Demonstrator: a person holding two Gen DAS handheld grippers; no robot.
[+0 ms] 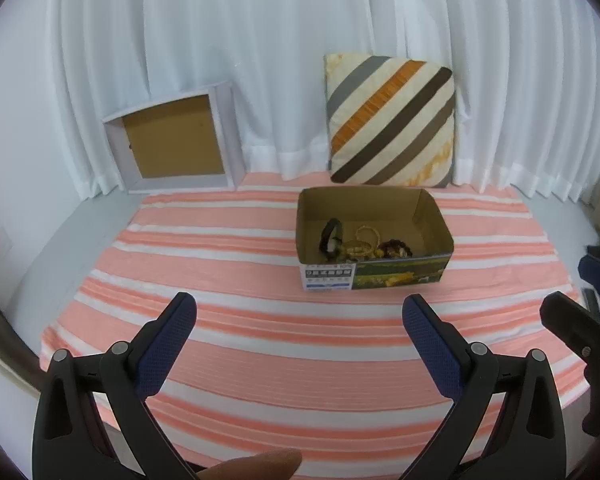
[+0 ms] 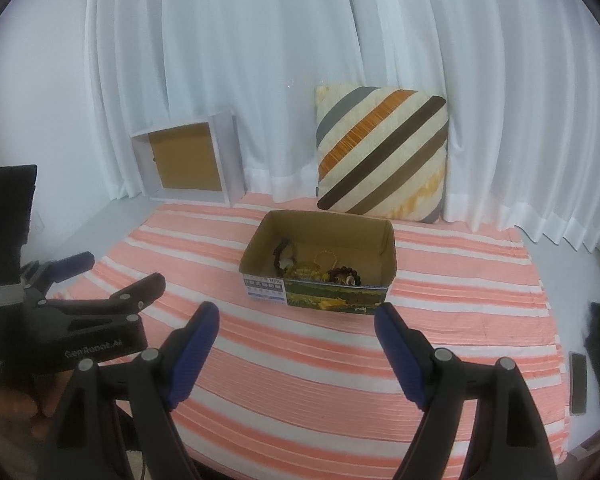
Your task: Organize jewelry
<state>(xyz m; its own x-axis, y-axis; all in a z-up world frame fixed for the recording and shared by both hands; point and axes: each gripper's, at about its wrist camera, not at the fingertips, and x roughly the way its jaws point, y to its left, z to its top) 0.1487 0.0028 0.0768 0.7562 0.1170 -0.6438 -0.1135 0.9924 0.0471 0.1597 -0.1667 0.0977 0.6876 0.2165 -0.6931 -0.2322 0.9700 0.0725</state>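
Observation:
An open cardboard box (image 1: 432,222) stands on a pink and white striped cloth (image 1: 240,280). It holds jewelry (image 1: 360,244): a black band, yellow bracelets and dark beads. It also shows in the right wrist view (image 2: 386,256), with the jewelry (image 2: 320,268) inside. My left gripper (image 1: 300,312) is open and empty, short of the box. My right gripper (image 2: 298,320) is open and empty, just in front of the box. The left gripper (image 2: 116,280) also shows at the left of the right wrist view.
A white box with a brown inner face (image 1: 172,140) leans on the white curtain at the back left. A striped cushion (image 1: 392,120) stands behind the cardboard box. Dark items (image 2: 578,382) lie off the cloth at the right.

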